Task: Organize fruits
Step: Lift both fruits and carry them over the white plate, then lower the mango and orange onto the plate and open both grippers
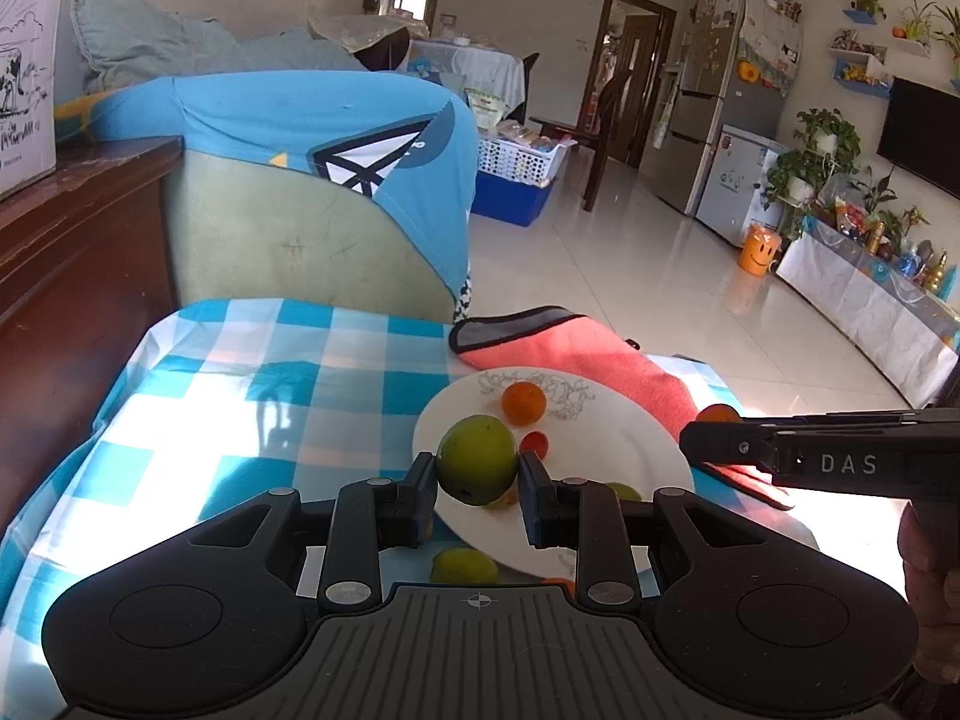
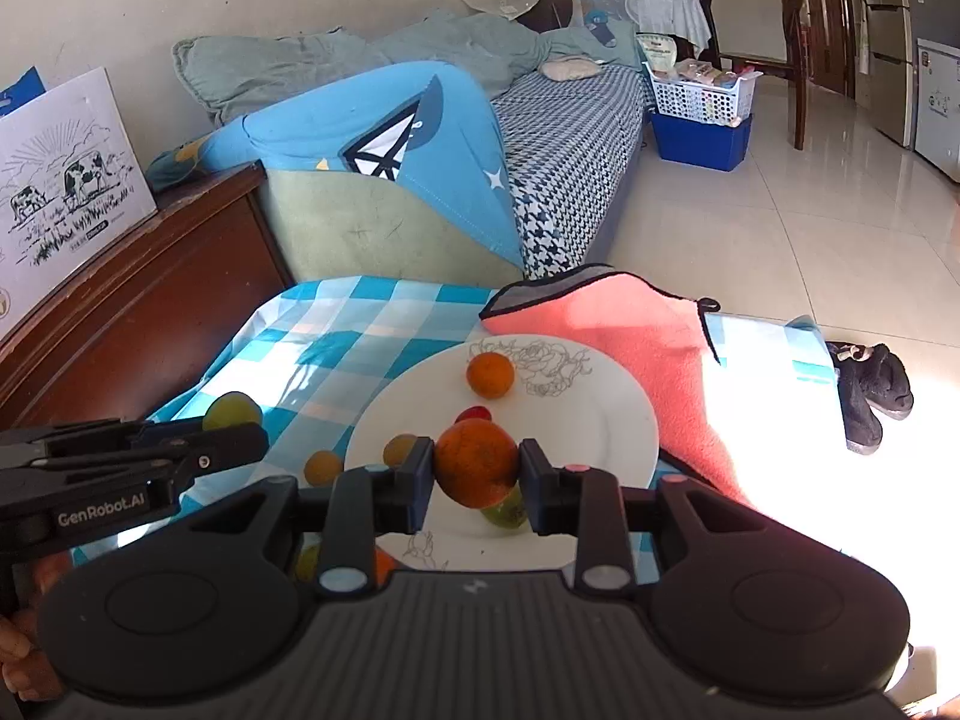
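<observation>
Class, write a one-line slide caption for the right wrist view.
Right gripper holds an orange above a white plate already carrying a smaller orange.

Home living room: sofa (image 2: 558, 138), fridge (image 1: 714, 114), television (image 1: 921, 135).

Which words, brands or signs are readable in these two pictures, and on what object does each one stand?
"DAS": side of the black right tongs.
"GenRobot.AI": side of the black left tongs.
Small print under the cow drawing on the white cardboard box: too small to read.
Yellow-green bag label: blurred.
</observation>
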`<state>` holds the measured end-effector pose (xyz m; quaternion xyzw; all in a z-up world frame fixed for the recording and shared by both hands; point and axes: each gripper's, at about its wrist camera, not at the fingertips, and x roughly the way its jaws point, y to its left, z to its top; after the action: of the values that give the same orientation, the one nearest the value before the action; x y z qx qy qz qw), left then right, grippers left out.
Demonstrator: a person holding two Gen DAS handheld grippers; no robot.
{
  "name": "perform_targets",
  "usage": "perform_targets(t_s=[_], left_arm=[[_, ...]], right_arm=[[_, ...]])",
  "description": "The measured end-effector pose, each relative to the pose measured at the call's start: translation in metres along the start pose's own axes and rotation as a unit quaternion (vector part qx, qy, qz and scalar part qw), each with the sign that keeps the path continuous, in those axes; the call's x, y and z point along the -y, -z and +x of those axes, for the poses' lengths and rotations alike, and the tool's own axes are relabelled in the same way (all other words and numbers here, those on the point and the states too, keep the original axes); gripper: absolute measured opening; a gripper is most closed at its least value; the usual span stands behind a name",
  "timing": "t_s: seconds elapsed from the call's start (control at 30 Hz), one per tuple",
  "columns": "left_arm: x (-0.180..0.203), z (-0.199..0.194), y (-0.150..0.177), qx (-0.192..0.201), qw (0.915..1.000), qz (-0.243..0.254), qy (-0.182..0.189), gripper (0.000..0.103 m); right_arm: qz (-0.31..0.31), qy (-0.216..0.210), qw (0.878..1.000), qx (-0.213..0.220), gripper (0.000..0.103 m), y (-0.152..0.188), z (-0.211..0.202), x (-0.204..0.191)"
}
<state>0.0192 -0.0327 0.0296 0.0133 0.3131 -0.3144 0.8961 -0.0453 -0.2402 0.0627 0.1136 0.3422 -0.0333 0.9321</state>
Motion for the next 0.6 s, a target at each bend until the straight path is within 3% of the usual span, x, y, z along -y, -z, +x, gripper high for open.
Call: perform_targets(t_s=[0.2,0.6], left_arm=[[0.012,0.021,-0.001,-0.016,0.9997,0.016,0.011,0.026],[0.027,0.065,0.01,-0.053,0.9977,0.032,0.029,0.026]], right_arm=[[0.024,0.011,1.0,-0.003,0.03,-0.015,0.016,0.016],[0.055,0.007,0.997,-0.049,0.03,-0.019,0.051,0.029]])
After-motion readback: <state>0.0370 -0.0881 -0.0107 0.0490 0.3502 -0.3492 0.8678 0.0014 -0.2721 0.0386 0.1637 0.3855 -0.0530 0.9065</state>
